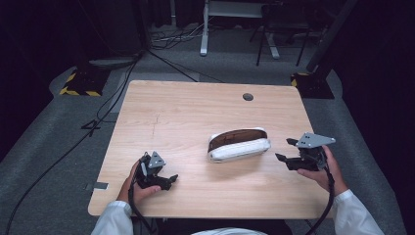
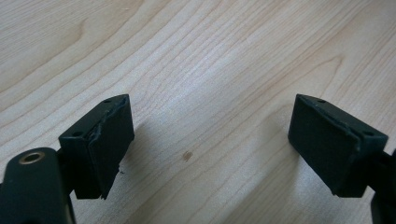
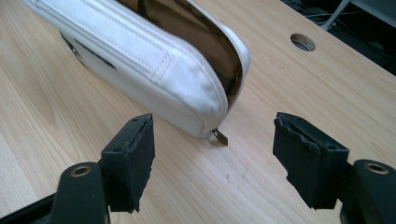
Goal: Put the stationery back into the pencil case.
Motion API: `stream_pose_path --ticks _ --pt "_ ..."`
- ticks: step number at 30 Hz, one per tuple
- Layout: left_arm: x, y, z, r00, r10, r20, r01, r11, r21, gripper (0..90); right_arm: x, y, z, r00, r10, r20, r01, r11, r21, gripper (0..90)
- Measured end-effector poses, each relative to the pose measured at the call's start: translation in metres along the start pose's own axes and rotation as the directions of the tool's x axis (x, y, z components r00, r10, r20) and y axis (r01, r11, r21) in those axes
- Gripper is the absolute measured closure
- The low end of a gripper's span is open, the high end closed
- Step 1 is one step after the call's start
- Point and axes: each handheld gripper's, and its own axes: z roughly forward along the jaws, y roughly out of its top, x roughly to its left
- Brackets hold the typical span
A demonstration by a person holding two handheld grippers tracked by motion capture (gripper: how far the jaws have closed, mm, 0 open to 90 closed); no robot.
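- I find the white pouch lying on its long side at the middle of the tabletop, its zip mouth gaping toward the far edge and showing a brown lining; nothing is gripping it
- In the right gripper view the pouch end sits just beyond the gap between the jaws; a small metal zip pull hangs at its lower corner, near the tabletop surface and touched by neither jaw
- I read the right hand-held gripper as spread wide and carrying nothing; it sits near the right end of the pouch, apart from it, with its jaws pointing at that end
- The left hand-held gripper rests low at the near left of the tabletop, well apart from the pouch; the left gripper view shows its 2 jaws wide apart over bare wood, nothing between them
- Judgement on step: this is the approach stage; the right side appears to be lining up on the zip end, with no contact made yet
- Judgement on next move: I would ease the right hand-held gripper forward and low until the zip pull lies between its pads, then close narrowly on it; the left one should come across to pin the pouch body, since soft fabric will likely slide or fold under a pull
- I cannot tell whether the pouch holds anything; its interior is in shadow
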Motion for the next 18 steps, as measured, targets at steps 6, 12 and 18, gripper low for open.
stream_pose_path --ticks 6,12,18 --pt "0.000 0.000 0.000 1.0000 0.001 0.000 -0.001 1.0000 0.001 14.7 -0.003 -0.018 -0.001 0.9998 0.018 0.011 -0.018 0.9995 0.026 29.7" --pt "0.000 0.000 0.000 1.0000 0.000 0.000 0.000 1.0000 0.000 14.7 -0.006 -0.034 -0.002 0.9995 0.023 0.022 -0.024 0.9986 0.048 29.1" --pt "0.000 0.000 0.000 1.0000 0.000 0.000 0.000 1.0000 0.000 14.7 -0.008 -0.058 -0.001 0.9981 0.051 0.035 -0.053 0.9962 0.068 28.1"
